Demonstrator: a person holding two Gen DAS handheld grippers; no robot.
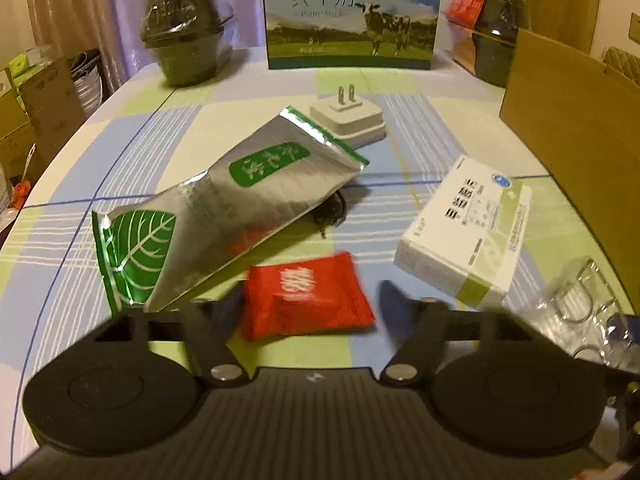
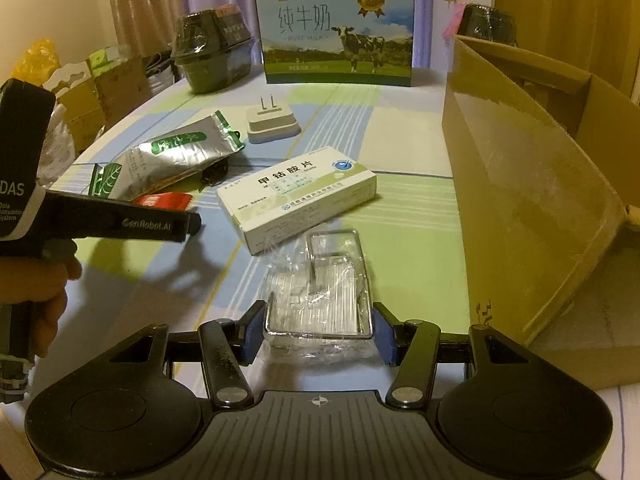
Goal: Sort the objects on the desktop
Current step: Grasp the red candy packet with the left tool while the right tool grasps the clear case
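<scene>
A red sachet [image 1: 308, 296] lies on the checked tablecloth between the spread fingers of my left gripper [image 1: 310, 304], which is open and straddles it; a small gap shows on the right side. In the right wrist view the same left gripper [image 2: 160, 220] hovers just in front of the red sachet [image 2: 164, 200]. My right gripper [image 2: 319, 334] has both blue pads [image 2: 256, 332] pressed against the sides of a clear plastic box [image 2: 320, 296]. That clear box [image 1: 580, 304] shows at the lower right of the left view.
A silver-green foil bag [image 1: 224, 208] rests on a small black item [image 1: 332, 210]. Behind it sits a white plug adapter [image 1: 348, 120], and a white medicine box [image 2: 296, 200] lies mid-table. An open cardboard box [image 2: 520, 184] stands right. A milk carton [image 2: 336, 32] and black bowls [image 2: 212, 52] are at the back.
</scene>
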